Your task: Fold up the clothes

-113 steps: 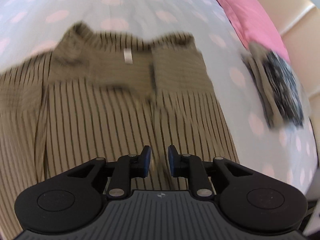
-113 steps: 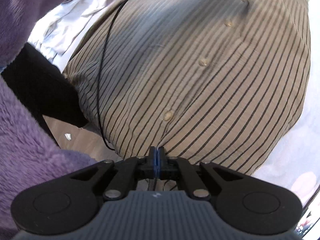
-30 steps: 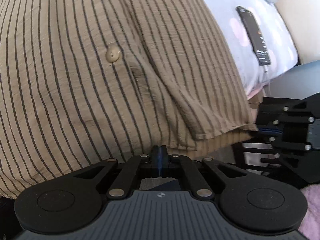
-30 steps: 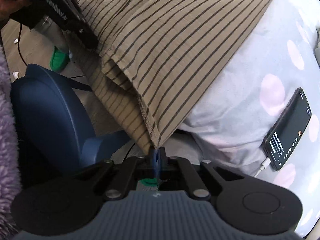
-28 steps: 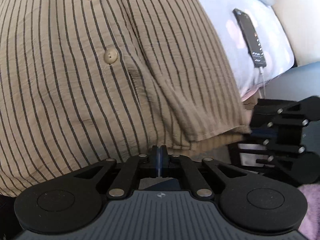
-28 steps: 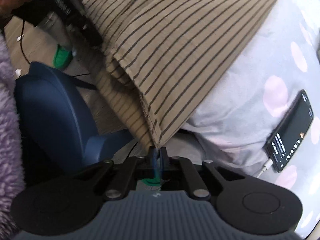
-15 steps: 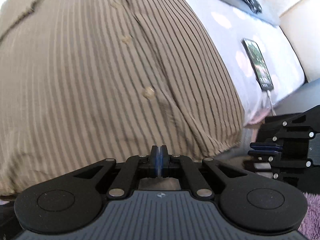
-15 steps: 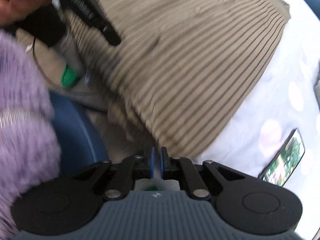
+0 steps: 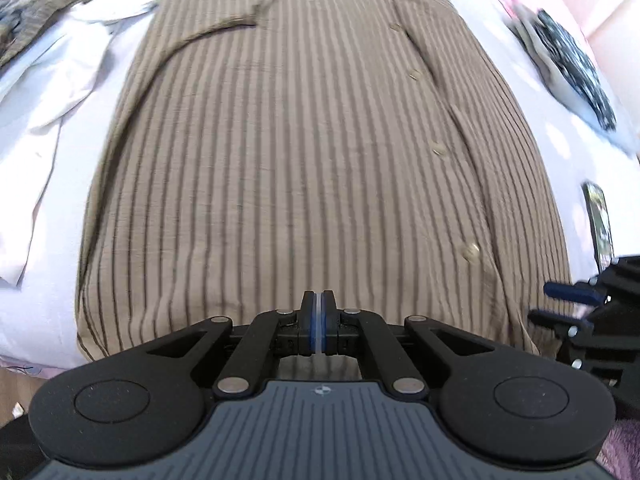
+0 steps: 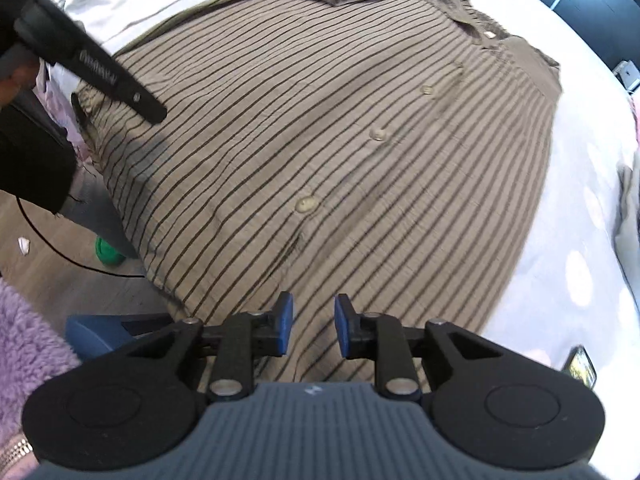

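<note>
A tan shirt with dark stripes and a button placket [image 9: 312, 152] lies flat on the bed, collar at the far end; it also shows in the right wrist view [image 10: 340, 152]. My left gripper [image 9: 319, 322] is shut at the shirt's near hem, with nothing visibly between its pads. My right gripper [image 10: 309, 326] is open and empty just above the hem at the shirt's near right corner. It also shows at the right edge of the left wrist view [image 9: 568, 304], and the left gripper shows at the top left of the right wrist view [image 10: 154, 110].
The bed [image 9: 40, 312] has a white sheet with pink dots. White clothes [image 9: 44, 92] lie left of the shirt, a dark patterned garment [image 9: 576, 64] to its right. A phone [image 9: 600, 220] lies near the bed's right edge. Floor with a green object [image 10: 108, 254] and a blue chair [image 10: 104, 330] lies below.
Both grippers have swung the shirt's hem up onto the bed, so the shirt now lies spread flat. My right gripper has opened and let the hem go.
</note>
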Demonstrator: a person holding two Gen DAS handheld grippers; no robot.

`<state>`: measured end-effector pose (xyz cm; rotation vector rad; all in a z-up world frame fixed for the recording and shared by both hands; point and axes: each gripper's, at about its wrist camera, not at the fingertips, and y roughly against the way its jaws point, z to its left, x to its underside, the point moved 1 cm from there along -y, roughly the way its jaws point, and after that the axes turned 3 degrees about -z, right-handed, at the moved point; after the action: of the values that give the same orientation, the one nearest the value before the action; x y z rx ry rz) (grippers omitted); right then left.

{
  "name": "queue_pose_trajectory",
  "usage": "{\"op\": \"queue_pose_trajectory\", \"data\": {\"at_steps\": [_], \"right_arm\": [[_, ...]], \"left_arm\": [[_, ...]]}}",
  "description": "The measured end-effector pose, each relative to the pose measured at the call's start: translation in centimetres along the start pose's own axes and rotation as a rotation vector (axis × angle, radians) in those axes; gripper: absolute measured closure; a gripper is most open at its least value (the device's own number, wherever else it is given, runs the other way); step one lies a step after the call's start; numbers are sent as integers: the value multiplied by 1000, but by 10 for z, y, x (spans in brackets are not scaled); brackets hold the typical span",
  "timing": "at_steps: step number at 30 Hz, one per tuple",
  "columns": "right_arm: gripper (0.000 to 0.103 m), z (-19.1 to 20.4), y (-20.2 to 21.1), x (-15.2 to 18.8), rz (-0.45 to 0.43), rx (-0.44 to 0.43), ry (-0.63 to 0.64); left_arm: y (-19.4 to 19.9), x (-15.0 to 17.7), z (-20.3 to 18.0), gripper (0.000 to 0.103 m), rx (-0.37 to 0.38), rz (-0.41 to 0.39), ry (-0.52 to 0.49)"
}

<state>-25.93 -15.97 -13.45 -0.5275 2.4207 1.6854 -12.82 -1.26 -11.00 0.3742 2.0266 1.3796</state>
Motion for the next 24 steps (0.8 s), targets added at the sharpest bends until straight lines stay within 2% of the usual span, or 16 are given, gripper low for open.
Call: {"op": "queue_pose_trajectory", "data": {"at_steps": [5,9,10,13,16,20,24], "right_arm": [[77,3,-5,-12,-12,-8,24],[78,-3,-2,-21,-78,-61,-18],[78,-3,-3,-23,-92,-80,-30],[78,1,-14,-25,-98,-107,-29],[78,7,-24,-23,-62,-122,-8],[78,15,-37,-22,5,-129,16],[78,17,-34,-24,2,-109,17]], "left_arm": [[-10,-3,1,103,29,-54,4],[-19,-5,-3,103,46,-72,-26],[-21,-5,-3,103,45,-62,-40],[-36,-2,-2,103,30,36,-53],[-34,3,3,103,43,62,-41],[-30,12,17,103,66,116,38],[-13,17,23,103,-2,131,60]]}}
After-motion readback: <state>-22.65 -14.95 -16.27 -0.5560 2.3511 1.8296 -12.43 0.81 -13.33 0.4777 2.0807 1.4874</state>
